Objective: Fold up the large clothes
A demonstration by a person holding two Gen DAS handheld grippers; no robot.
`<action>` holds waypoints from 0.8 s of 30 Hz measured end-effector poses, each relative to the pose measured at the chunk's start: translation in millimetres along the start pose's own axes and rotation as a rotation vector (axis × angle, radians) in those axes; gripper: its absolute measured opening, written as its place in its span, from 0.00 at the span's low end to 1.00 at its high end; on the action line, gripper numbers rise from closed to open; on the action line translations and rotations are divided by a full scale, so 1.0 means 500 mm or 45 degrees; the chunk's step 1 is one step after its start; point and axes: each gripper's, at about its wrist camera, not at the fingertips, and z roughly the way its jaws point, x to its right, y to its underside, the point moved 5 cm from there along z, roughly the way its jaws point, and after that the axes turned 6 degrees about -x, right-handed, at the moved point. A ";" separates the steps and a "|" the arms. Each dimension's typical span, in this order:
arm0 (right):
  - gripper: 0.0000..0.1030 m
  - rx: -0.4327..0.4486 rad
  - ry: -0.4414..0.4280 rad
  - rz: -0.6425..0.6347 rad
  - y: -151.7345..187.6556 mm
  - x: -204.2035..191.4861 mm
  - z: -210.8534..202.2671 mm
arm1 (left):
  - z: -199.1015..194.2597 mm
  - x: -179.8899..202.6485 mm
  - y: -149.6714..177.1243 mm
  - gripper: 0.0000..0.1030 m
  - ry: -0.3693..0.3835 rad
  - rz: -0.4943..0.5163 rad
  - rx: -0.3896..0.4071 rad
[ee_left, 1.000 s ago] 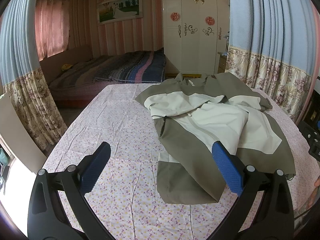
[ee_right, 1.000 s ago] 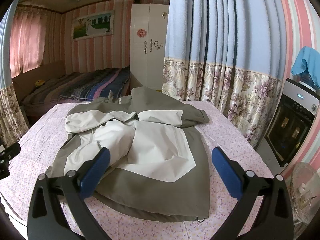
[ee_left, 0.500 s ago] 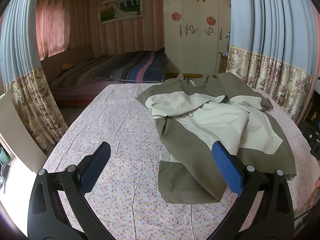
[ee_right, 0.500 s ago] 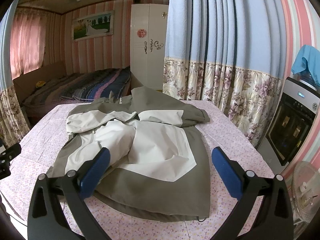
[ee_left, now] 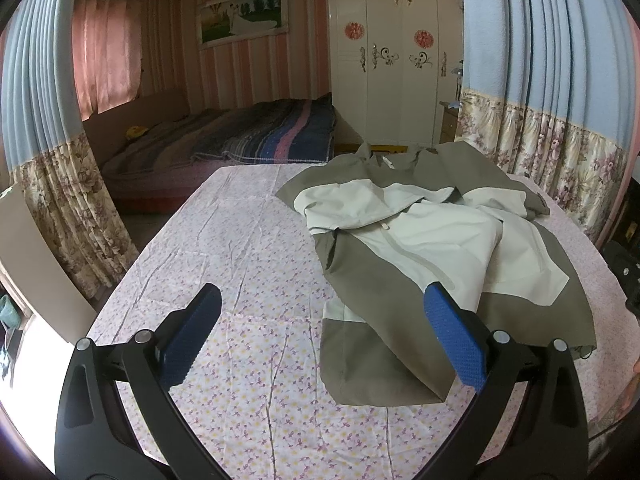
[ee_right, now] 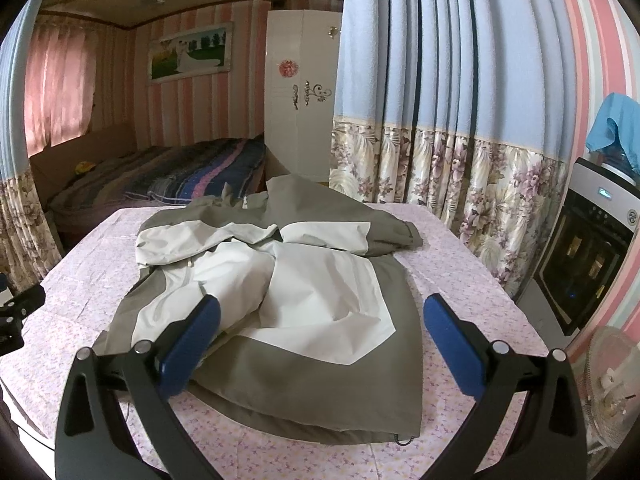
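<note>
Nothing has moved: jacket (ee_right: 320, 300) lies beyond both gaping, empty tongs (ee_left: 320, 324) (ee_right: 320, 326)

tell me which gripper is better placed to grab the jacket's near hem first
Right. The right gripper is open with the jacket hem centred ahead; the left gripper faces mostly bare tablecloth.

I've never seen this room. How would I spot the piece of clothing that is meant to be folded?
Look for the table covered in a pink floral cloth, standing before the blue curtains. On it lies the jacket, spread out and rumpled, its sleeves thrown across its front. It is the only garment on the table, olive-grey with large cream-white panels.
</note>
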 end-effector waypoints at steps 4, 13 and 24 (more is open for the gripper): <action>0.99 -0.053 -0.104 -0.025 0.001 0.007 0.022 | 0.017 -0.005 0.000 0.97 -0.035 0.036 -0.007; 0.99 0.032 -0.024 -0.123 -0.073 0.051 0.041 | 0.050 -0.022 -0.073 0.97 -0.028 0.093 0.031; 0.98 0.067 -0.087 -0.199 -0.302 0.076 0.132 | 0.122 -0.049 -0.287 0.97 -0.081 0.140 0.156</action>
